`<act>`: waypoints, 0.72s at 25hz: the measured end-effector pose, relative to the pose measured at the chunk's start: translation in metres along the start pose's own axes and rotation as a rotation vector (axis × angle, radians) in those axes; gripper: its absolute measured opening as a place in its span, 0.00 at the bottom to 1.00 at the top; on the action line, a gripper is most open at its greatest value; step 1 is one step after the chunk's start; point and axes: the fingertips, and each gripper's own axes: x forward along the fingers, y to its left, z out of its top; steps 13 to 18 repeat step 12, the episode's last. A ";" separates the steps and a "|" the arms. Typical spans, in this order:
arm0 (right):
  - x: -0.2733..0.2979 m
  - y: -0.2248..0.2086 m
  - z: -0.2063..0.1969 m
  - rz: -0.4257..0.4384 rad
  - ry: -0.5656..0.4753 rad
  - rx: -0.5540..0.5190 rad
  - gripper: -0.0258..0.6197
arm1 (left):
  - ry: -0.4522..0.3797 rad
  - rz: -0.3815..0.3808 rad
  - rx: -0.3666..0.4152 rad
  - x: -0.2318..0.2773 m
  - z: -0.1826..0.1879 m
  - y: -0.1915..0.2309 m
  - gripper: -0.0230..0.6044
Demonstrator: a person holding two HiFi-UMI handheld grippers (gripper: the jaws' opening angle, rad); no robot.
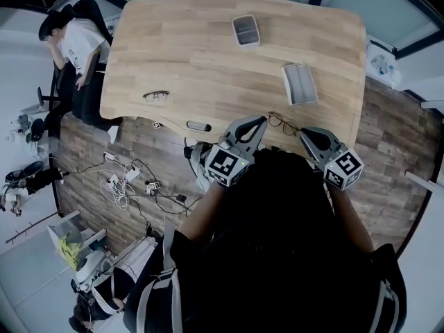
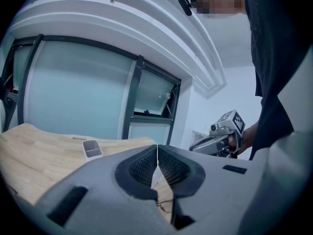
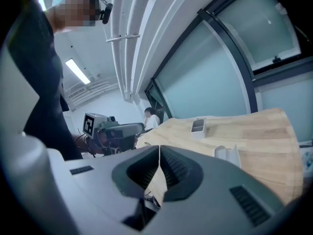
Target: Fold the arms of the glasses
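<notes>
Here, the glasses [image 1: 282,123] are seen on the table [image 1: 208,61] at its near edge, just between the left gripper [image 1: 262,120] and the right gripper [image 1: 302,132]. Both sets of fingers are clenched shut on nothing (a spare pair [image 1: 156,96] is seen well apart, toward the table's left edge).

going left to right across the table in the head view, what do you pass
dark-framed glasses → small dark oblong object → grey tray → thin-framed glasses. The open grey case overlaps those last glasses sideways, so it is left out.
</notes>
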 end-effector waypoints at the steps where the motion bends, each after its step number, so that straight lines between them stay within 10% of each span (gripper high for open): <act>1: 0.000 -0.001 0.001 -0.002 -0.002 0.004 0.09 | -0.003 0.001 0.001 0.000 0.002 0.000 0.07; 18: -0.005 0.009 0.024 0.026 -0.051 -0.049 0.09 | -0.010 -0.060 0.007 -0.002 0.014 -0.014 0.07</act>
